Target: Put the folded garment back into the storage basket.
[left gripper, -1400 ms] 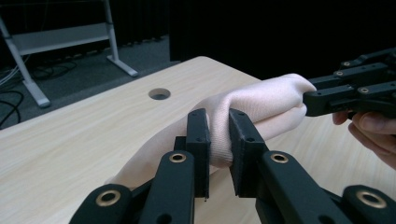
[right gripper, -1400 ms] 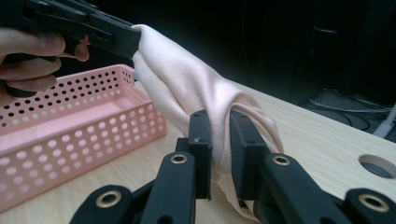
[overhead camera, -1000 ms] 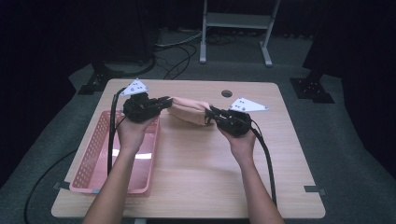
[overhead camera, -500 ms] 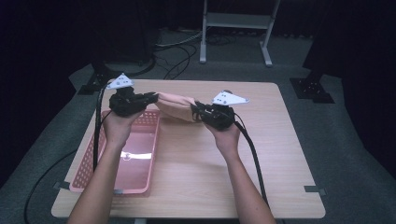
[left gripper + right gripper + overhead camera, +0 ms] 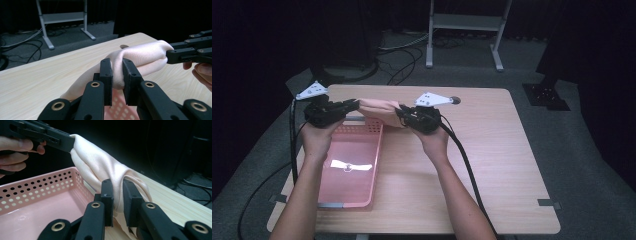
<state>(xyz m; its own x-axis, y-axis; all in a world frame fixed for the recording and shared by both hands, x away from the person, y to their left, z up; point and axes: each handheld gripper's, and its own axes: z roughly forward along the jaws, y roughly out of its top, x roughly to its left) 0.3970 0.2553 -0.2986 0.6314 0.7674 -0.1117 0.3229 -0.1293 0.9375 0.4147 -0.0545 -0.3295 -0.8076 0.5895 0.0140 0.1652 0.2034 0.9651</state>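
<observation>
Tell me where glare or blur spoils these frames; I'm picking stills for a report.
High view: a white glare patch on the floor of the pink perforated plastic basket, room behind very dark. Left gripper view: the folded pale pink cloth is sharp, the gripper's near jaws soft. Right gripper view: a soft sheen low on the basket floor, background nearly black.

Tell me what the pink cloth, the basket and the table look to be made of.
Cloth: soft knit fabric, slight sheen, folds under the jaws.
Basket: pink plastic, likely moulded; glossy floor, perforated walls.
Table: pale wood-grain top, probably laminate.
</observation>
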